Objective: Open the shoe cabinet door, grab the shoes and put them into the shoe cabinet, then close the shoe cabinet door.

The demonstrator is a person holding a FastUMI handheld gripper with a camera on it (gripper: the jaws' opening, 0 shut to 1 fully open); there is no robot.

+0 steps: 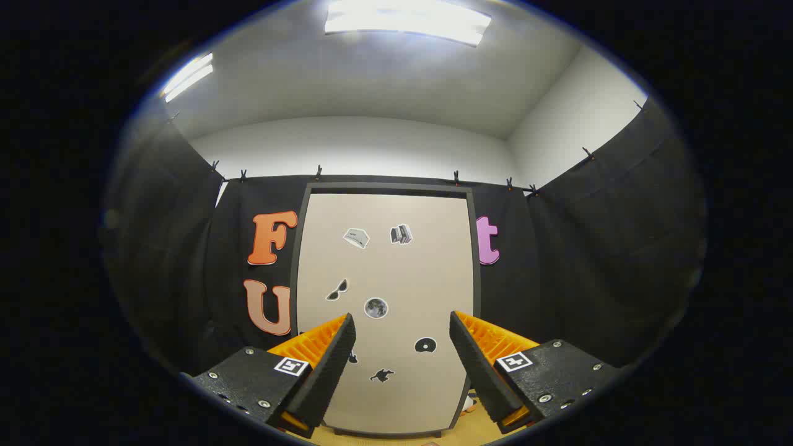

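Gripper view: the gripper (403, 347) is released, with its two fingers spread wide and nothing between them. The shoe cabinet (384, 310) stands straight ahead, beyond the fingertips and apart from them, and it appears in the gap between the fingers. Its door (409, 279) is a tall, pale panel in a dark frame; the long axis runs vertically, and the panel faces the gripper squarely. The door appears closed, and no handle can be made out on it, so the side on which it opens cannot be told. Small stickers (376, 308) are scattered across the panel. Judged from this layout, the opening step is not yet done, and the coming move calls for a forward approach to one vertical edge of the door. A small part of what may be a shoe (469, 406) lies low beside the cabinet's lower right corner, just inside the right finger; it is too small to identify with certainty. The floor (458, 433) at the cabinet base is a light wood tone. Black cloth walls (595, 260) enclose the booth on three sides, clipped along their top edge, with white room walls and bright ceiling lights (406, 21) above.
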